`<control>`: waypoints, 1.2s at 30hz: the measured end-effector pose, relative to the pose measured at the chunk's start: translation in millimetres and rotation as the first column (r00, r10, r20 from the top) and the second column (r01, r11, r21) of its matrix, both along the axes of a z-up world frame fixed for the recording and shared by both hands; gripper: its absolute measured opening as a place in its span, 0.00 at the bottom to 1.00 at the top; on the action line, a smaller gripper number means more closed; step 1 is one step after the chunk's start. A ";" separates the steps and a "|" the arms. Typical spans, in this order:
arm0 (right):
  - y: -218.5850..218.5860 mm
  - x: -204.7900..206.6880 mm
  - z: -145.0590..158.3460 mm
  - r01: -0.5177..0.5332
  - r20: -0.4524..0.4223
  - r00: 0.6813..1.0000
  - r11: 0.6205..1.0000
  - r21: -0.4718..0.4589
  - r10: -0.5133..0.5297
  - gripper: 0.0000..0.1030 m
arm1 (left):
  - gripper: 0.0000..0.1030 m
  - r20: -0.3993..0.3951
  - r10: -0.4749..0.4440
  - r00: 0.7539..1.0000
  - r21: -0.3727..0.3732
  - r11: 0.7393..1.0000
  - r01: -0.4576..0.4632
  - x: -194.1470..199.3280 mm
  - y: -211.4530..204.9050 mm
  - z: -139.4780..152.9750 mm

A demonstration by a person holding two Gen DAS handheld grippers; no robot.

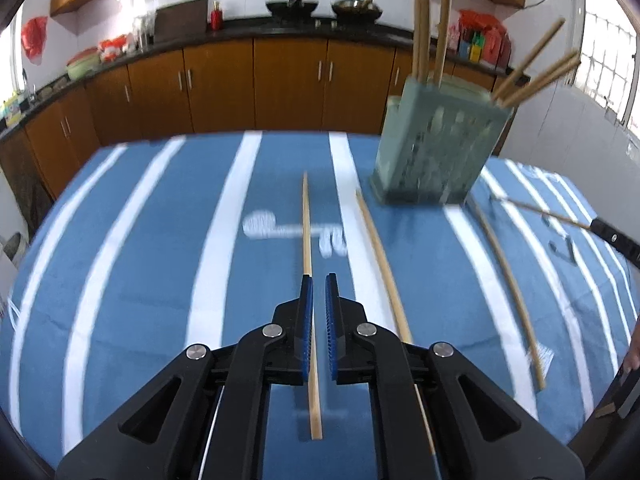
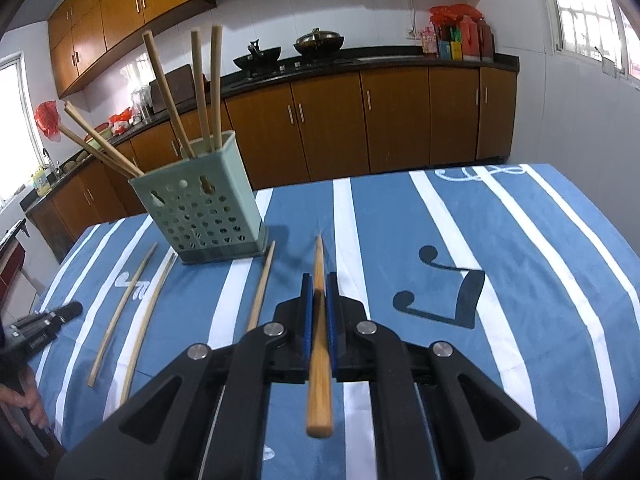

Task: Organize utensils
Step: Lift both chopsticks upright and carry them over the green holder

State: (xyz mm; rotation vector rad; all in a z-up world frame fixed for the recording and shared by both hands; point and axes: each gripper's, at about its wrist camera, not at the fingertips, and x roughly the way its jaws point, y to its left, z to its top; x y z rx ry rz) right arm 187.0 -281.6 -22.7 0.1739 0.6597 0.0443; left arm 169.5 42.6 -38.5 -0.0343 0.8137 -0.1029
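One chopstick [image 2: 319, 332] is pinched between the blue pads of the right gripper [image 2: 319, 280], its thin tip pointing forward past the fingertips and its thick end projecting back toward the camera. Ahead and to the left of this gripper stands the green perforated holder [image 2: 200, 212], upright on the blue striped tablecloth [image 2: 520, 260], with five chopsticks standing in it [image 2: 204, 92], two of them leaning out to the left. Three loose chopsticks lie on the cloth left of the right gripper: one [image 2: 262, 286] just beside its left finger, two more [image 2: 148, 312] farther left.

Seen from the left wrist, the left gripper [image 1: 319, 282] has its pads narrowly parted around another chopstick [image 1: 309, 280]; this stick lies along the left pad, and whether it is actually clamped cannot be told. A second chopstick [image 1: 382, 264] lies just right of this gripper, a third [image 1: 506, 284] well to its right. The holder [image 1: 436, 148] stands ahead and right, blurred.
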 end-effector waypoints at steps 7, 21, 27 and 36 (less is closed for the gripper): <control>2.9 0.0 -7.7 -0.010 -0.025 1.000 1.000 -0.001 0.010 0.08 | 0.15 -0.064 0.019 0.998 -0.010 1.000 -0.019 1.6 1.0 -31.7; 4.2 4.4 -18.0 -0.016 -0.053 0.998 1.000 0.007 0.016 0.08 | 0.07 -0.065 0.054 0.996 0.066 0.997 -0.049 -1.0 -3.2 -39.2; 3.1 2.4 -14.7 -0.017 -0.040 0.999 1.000 0.005 0.017 0.07 | 0.07 -0.074 0.015 0.997 0.082 0.997 -0.009 -5.7 -9.1 -35.7; -3.0 -2.1 2.4 -0.004 0.013 1.000 1.000 0.009 0.004 0.07 | 0.07 0.075 -0.001 0.997 0.025 1.000 -0.001 -16.3 -3.1 23.4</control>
